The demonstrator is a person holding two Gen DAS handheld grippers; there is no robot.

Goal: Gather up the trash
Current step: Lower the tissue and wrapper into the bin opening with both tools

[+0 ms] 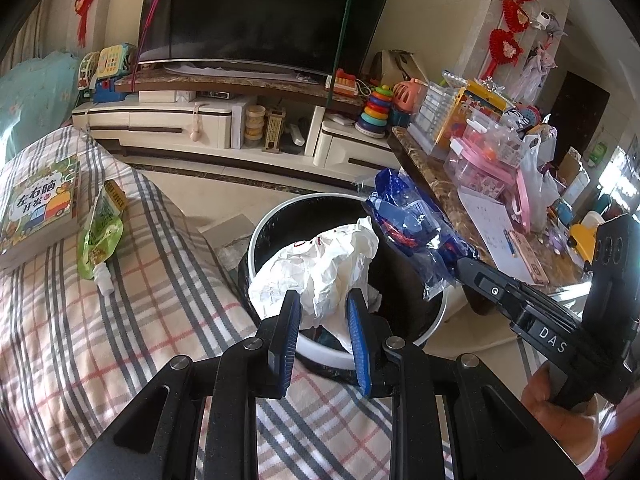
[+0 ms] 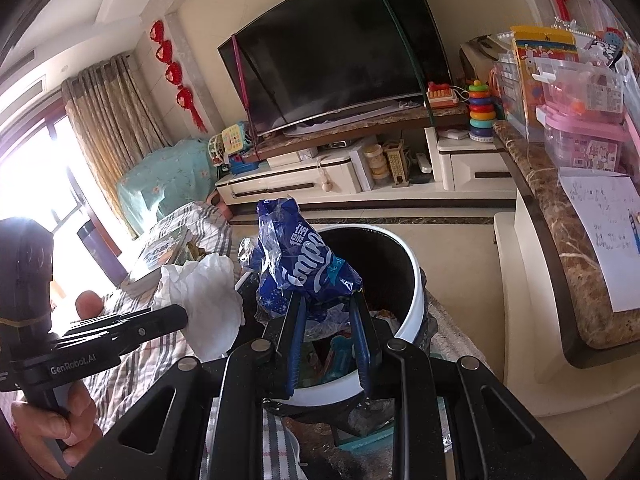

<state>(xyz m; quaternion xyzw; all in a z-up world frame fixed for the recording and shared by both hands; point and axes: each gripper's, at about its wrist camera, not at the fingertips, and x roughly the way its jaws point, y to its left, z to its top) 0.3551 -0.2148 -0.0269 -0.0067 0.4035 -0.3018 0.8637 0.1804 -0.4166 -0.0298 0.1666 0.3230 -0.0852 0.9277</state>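
Left wrist view: crumpled white paper (image 1: 320,264) is pinched by the left gripper (image 1: 323,304), held right over the trash bin (image 1: 256,240) just ahead. It's probably light and squashy, so any bunched fold can be grabbed.

Right wrist view: a blue plastic wrapper (image 2: 296,264) is clamped in the right gripper (image 2: 326,304), above the bin; likely slippery, best grabbed where it's scrunched.

The white wad (image 1: 320,264) is crumpled matt paper. The blue wrapper (image 2: 298,264) is glossy, crinkled plastic film, partly clear. The bin (image 1: 280,216) has a smooth white plastic rim and a shiny black liner. Each claw (image 1: 323,322) is matt black plastic with ribbed blue pads (image 1: 356,332). The checked cover (image 1: 132,320) is soft woven cloth. The bench (image 2: 560,240) is polished brown marble.
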